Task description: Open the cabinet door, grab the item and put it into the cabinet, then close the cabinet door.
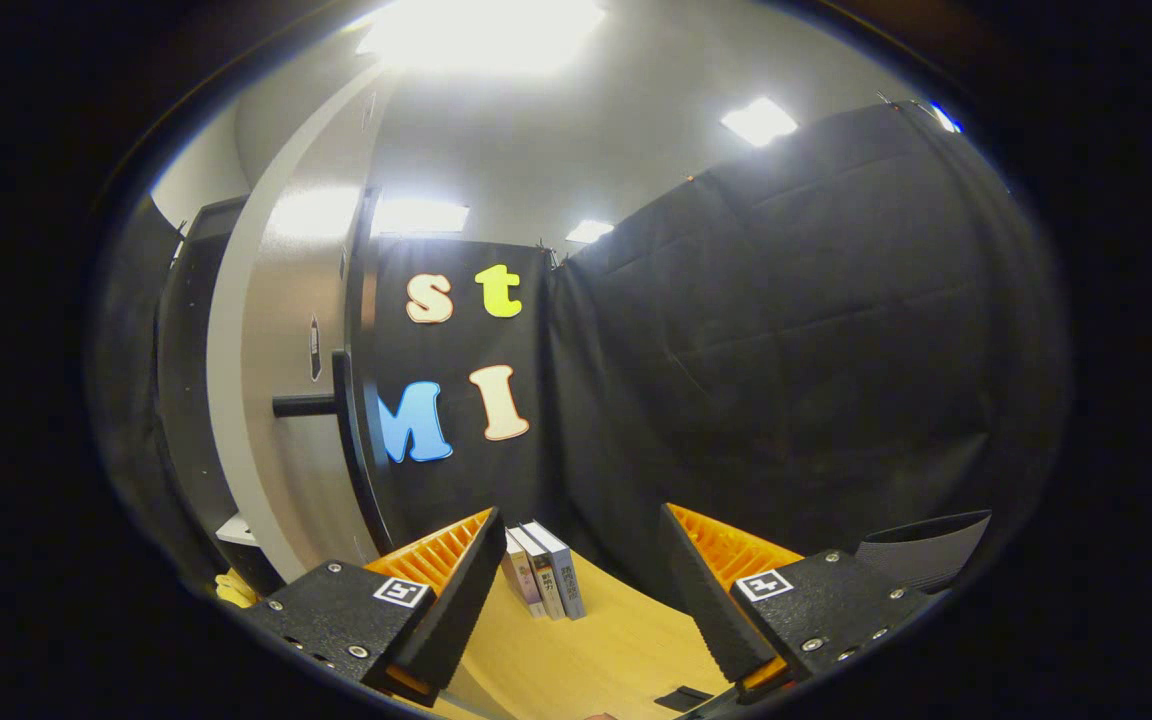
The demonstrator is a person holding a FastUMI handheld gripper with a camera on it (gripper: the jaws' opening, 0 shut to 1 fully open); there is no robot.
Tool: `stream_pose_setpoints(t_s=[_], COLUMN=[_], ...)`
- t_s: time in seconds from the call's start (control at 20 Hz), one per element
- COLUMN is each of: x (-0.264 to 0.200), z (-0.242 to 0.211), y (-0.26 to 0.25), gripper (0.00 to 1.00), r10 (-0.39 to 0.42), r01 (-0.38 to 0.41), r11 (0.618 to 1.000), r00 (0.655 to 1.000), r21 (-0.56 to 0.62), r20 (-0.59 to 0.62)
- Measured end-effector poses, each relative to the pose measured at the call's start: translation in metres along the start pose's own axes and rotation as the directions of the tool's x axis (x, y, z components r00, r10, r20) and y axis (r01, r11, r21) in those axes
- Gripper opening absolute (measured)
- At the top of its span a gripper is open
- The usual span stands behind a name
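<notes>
In the gripper view, the gripper (pixel 581 585) is seen with its two fingers spread wide apart; nothing is held between them, and the gap is occupied only by bare wooden tabletop (pixel 586 650). A small row of books (pixel 543 572) is stood upright on that tabletop just ahead of the fingers, at about twelve o'clock from the gap and nearer the left finger's tip — the books lean slightly against one another, backed by the black cloth wall (pixel 786 350).

At about ten o'clock from the fingers, the cabinet door (pixel 301 330) is seen swung open, its pale face turned toward the camera and a dark bar handle (pixel 311 405) projecting from it. Behind the door, farther toward nine o'clock, the dark cabinet body (pixel 186 380) is partly shown. A small yellow object (pixel 234 588) is glimpsed low beside the left finger, at about eight o'clock — what it is cannot be told. Ceiling lights (pixel 758 120) are lit overhead at twelve to one o'clock.
</notes>
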State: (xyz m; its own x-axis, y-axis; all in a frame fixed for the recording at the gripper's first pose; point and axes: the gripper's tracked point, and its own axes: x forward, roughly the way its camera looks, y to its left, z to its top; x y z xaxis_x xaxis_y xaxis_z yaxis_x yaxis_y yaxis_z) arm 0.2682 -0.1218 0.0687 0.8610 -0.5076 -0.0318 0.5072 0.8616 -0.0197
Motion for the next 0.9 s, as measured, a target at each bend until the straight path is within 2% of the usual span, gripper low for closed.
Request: stream_pose_setpoints(t_s=[0.1, 0.35, 0.6, 0.9], x=[0.000, -0.015, -0.031, -0.049], z=[-0.007, -0.005, -0.011, -0.013], y=[0.009, 0.023, 0.045, 0.078], gripper=[0.95, 0.93, 0.93, 0.93], r10=[0.017, 0.032, 0.085, 0.148], r01=[-0.017, -0.031, -0.085, -0.148], r11=[1.000, 0.998, 0.996, 0.989], r00=[1.000, 0.999, 0.996, 0.989], r21=[-0.002, -0.050, 0.005, 0.002], r20=[-0.022, 0.026, -0.004, -0.012])
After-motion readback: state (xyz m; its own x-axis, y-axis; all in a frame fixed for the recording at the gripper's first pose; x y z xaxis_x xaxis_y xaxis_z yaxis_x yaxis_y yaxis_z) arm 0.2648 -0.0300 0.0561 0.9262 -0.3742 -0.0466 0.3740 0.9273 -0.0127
